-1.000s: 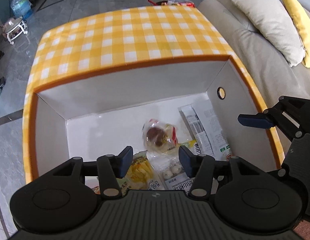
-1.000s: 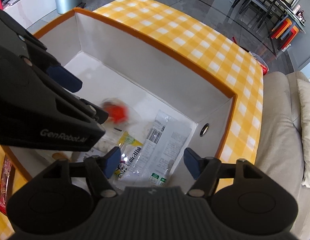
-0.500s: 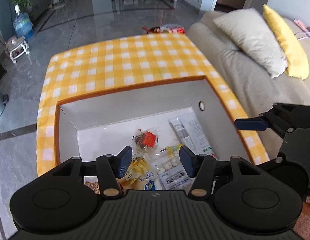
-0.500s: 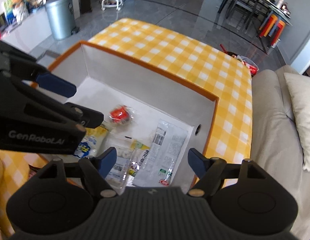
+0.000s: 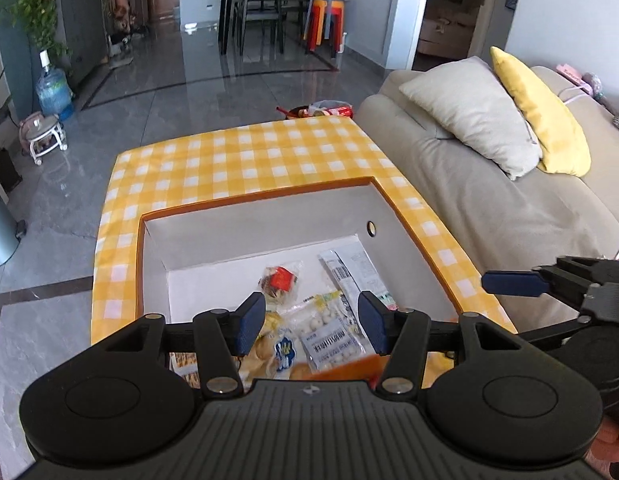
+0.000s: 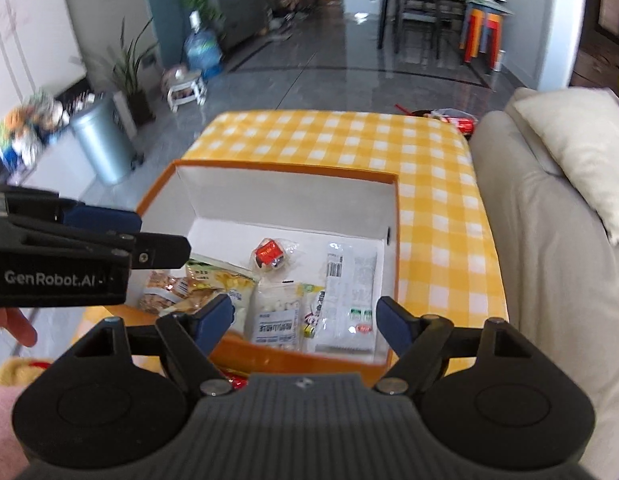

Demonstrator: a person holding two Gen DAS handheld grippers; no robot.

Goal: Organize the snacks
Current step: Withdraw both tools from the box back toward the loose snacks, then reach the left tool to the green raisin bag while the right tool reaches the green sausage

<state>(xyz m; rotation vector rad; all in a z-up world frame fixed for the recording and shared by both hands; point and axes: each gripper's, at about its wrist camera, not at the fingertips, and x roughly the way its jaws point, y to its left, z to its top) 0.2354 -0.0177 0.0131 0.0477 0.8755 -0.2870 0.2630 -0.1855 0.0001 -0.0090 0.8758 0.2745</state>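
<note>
An orange-rimmed white box (image 5: pixel 393 216) (image 6: pixel 293 184) stands on the yellow checked table (image 5: pixel 249 160) (image 6: pixel 349 136). Inside lie several snack packs: a small red-labelled pack (image 5: pixel 280 280) (image 6: pixel 269 254), a white-ball snack bag (image 5: pixel 329 330) (image 6: pixel 278 312), a long white wrapper (image 5: pixel 351 270) (image 6: pixel 351 280) and yellow bags (image 6: pixel 213 284). My left gripper (image 5: pixel 311 322) is open and empty, held above the box's near side. My right gripper (image 6: pixel 305 318) is open and empty above the near rim; it also shows at the right edge of the left wrist view (image 5: pixel 513 283).
A beige sofa (image 5: pixel 489 200) (image 6: pixel 557 240) with grey (image 5: pixel 469 108) and yellow (image 5: pixel 537 116) cushions runs along the table's right side. A metal bin (image 6: pixel 101 140), a water bottle (image 5: pixel 53 88) and a small stool (image 6: pixel 185 90) stand on the floor to the left. Packets (image 5: pixel 329 109) lie beyond the far table edge.
Both grippers have risen and pulled back from inside the box, so the whole box and room now show. The red-labelled pack has settled on the box floor. Both grippers stay open.
</note>
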